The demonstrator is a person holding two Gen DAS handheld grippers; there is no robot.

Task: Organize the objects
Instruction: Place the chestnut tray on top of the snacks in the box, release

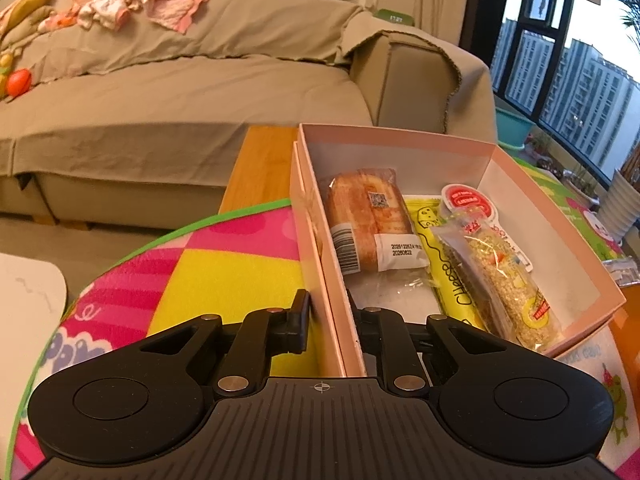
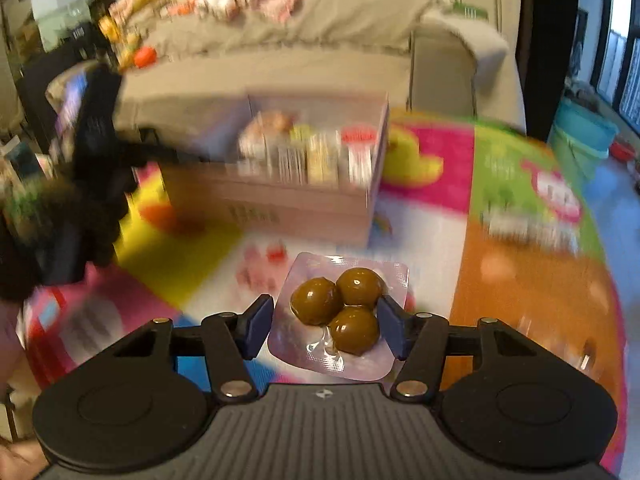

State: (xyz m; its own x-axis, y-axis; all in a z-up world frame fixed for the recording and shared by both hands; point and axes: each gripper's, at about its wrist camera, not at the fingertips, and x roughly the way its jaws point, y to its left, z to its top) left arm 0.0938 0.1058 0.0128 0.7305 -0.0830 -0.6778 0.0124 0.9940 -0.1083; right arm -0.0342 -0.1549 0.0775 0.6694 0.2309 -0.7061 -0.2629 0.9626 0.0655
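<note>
An open pink cardboard box (image 1: 400, 136) stands on the play mat. It holds a wrapped bread slice (image 1: 368, 216), a yellow cheese packet (image 1: 436, 256), a sesame bar (image 1: 508, 292) and a red-lidded cup (image 1: 468, 200). My left gripper (image 1: 326, 304) is shut on the box's near left wall, one finger outside and one inside. In the right wrist view, a clear packet with three brown eggs (image 2: 356, 286) sits sharp between the blue pads of my right gripper (image 2: 325, 316), which presses it from both sides. The box (image 2: 280, 200) lies blurred beyond it.
A colourful foam play mat (image 1: 224, 276) covers the floor. A beige sofa (image 1: 180, 92) with clothes and toys stands behind the box. A wooden strip (image 1: 260, 168) lies by the box's far left, a white tabletop corner (image 1: 28, 292) at the left, and a teal tub (image 2: 580, 132) near the window.
</note>
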